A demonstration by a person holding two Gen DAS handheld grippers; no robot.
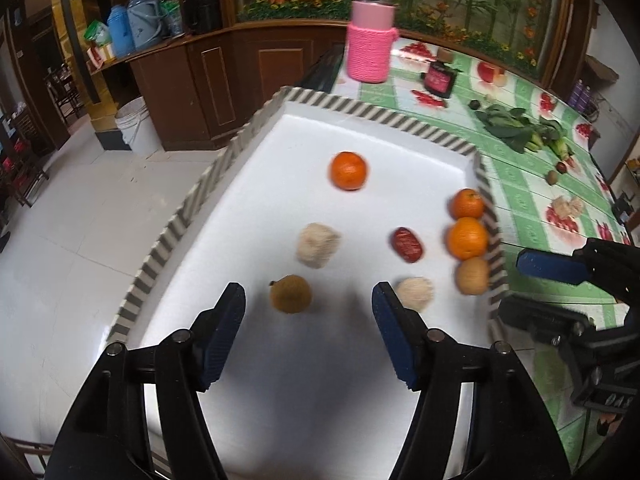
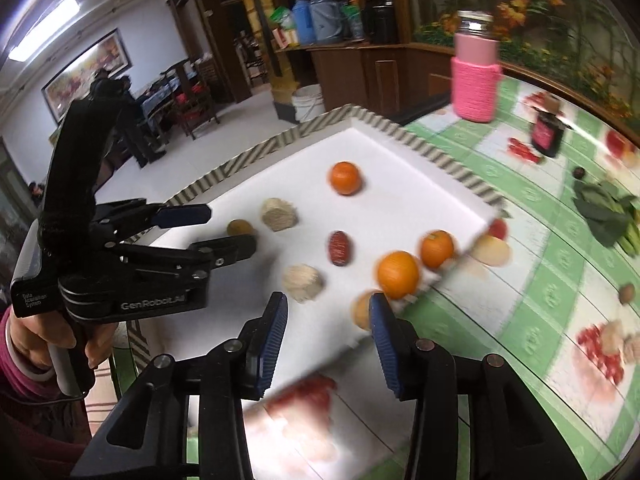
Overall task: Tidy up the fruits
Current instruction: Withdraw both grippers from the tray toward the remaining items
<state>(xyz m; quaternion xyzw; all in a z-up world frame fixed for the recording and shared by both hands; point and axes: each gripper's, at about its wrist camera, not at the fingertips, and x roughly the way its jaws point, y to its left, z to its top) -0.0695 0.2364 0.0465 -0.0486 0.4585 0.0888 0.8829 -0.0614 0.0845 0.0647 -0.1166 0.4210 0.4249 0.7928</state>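
Note:
A white tray [image 1: 280,360] with a striped rim holds three oranges [image 1: 348,171], a red date [image 1: 407,244], two pale fuzzy lumps [image 1: 317,245], a brown round fruit [image 1: 291,293] and a tan fruit [image 1: 473,275]. My left gripper [image 1: 308,316] is open and empty, low over the tray's near part, just behind the brown fruit. My right gripper [image 2: 328,326] is open and empty above the tray's near right corner, close to the tan fruit [image 2: 362,312] and an orange [image 2: 398,274]. The left gripper also shows in the right wrist view [image 2: 224,232].
The tray sits on a green checked tablecloth [image 1: 528,200]. A pink-sleeved jar [image 1: 370,36], a dark box [image 1: 440,80], leafy greens [image 1: 516,124] and small loose fruits [image 1: 554,176] lie beyond the tray. The table's left edge drops to a white floor [image 1: 80,200].

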